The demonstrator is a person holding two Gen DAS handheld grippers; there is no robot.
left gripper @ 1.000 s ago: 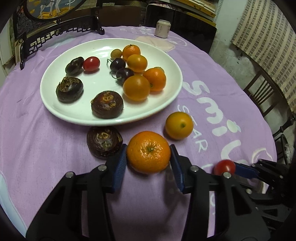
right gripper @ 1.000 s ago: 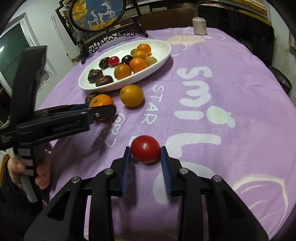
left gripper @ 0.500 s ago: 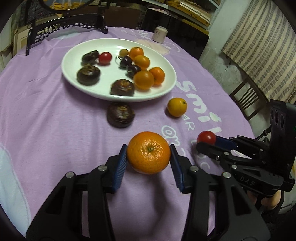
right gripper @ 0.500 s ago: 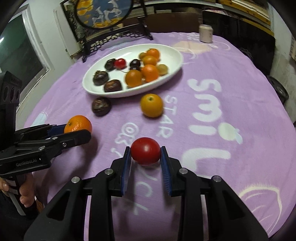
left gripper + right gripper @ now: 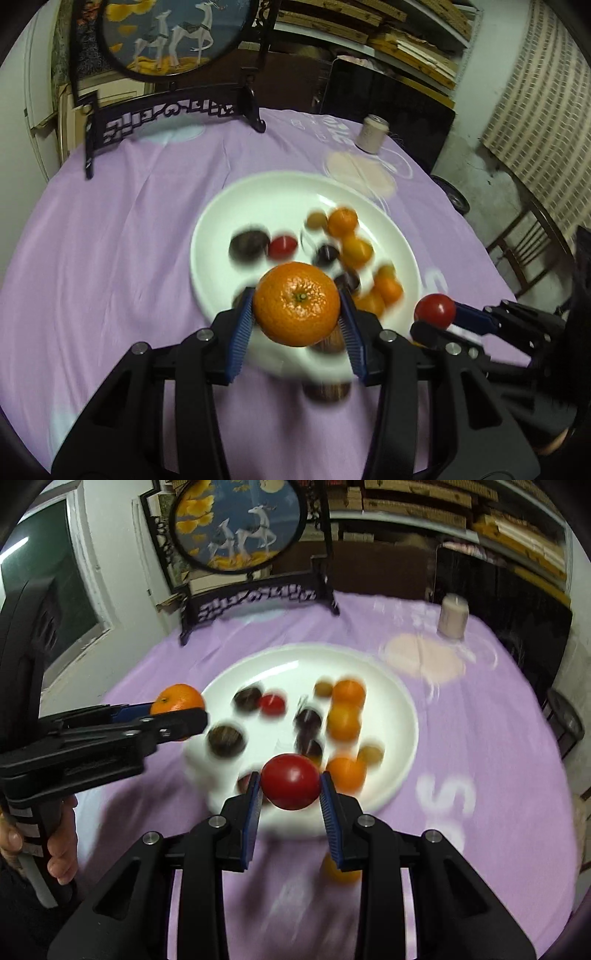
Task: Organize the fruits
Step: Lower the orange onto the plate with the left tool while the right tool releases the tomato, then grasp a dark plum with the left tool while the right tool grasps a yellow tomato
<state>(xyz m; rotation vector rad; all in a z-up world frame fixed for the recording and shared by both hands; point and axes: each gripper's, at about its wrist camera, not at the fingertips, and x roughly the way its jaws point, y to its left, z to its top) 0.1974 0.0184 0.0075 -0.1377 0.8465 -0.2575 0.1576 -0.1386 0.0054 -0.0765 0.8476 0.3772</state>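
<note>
Two fruits are held above the white plate (image 5: 221, 206): the left gripper (image 5: 297, 314) clamps a mandarin (image 5: 297, 302) over the near rim, and the right gripper (image 5: 290, 786) pinches a red tomato (image 5: 290, 781) likewise. Both hang over the purple tablecloth (image 5: 110, 240), clear of the blurred fruit on the plate.

home dining room | purple-clothed round table (image 5: 110, 258) — deer-painted screen (image 5: 240, 524) — wooden chair (image 5: 532, 251)
</note>
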